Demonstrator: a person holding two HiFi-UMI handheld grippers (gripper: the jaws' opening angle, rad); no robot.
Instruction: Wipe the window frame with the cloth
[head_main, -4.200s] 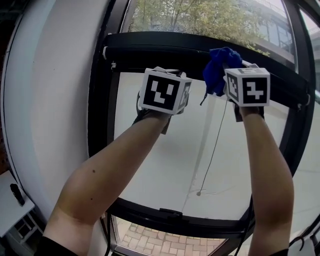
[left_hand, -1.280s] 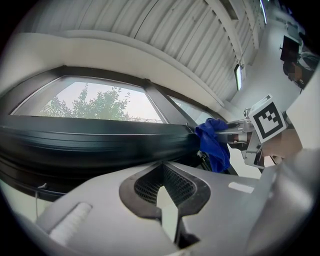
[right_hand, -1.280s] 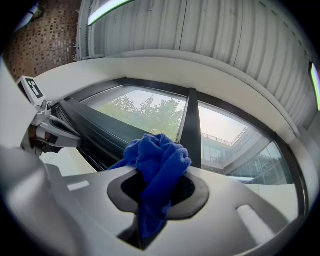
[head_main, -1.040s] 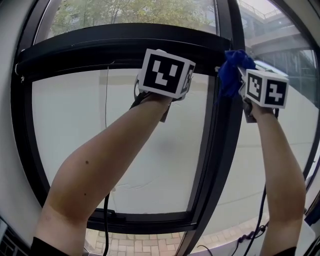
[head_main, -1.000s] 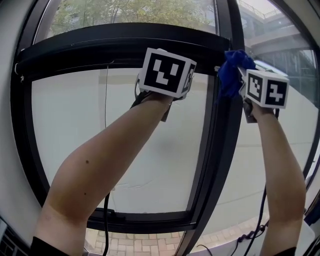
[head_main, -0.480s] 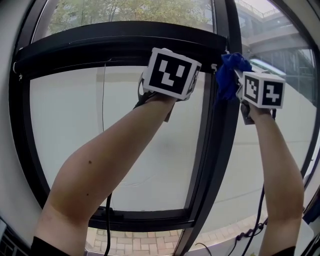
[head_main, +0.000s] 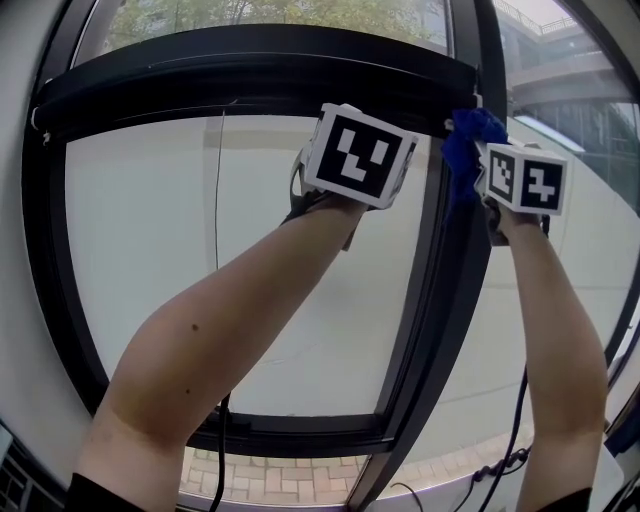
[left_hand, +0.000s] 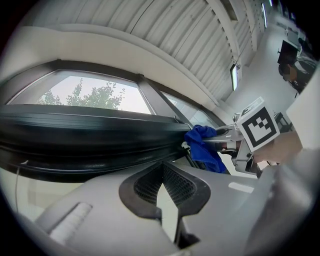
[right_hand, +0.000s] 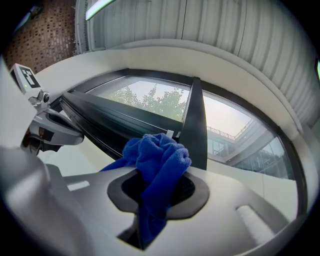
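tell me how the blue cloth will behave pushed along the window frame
Probably floppy: the blue cloth bunches in soft folds and droops from the shut jaws of the right gripper. Likely light, since a small pinch carries it. Its fuzzy nap should drag rather than slip on the window frame.

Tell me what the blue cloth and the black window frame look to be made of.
The blue cloth looks like microfibre or terry, matte, with a fuzzy nap and soft crumpled folds. The black window frame is probably coated metal, though plastic is possible: smooth, semi-gloss, with straight ridges and faint light streaks.
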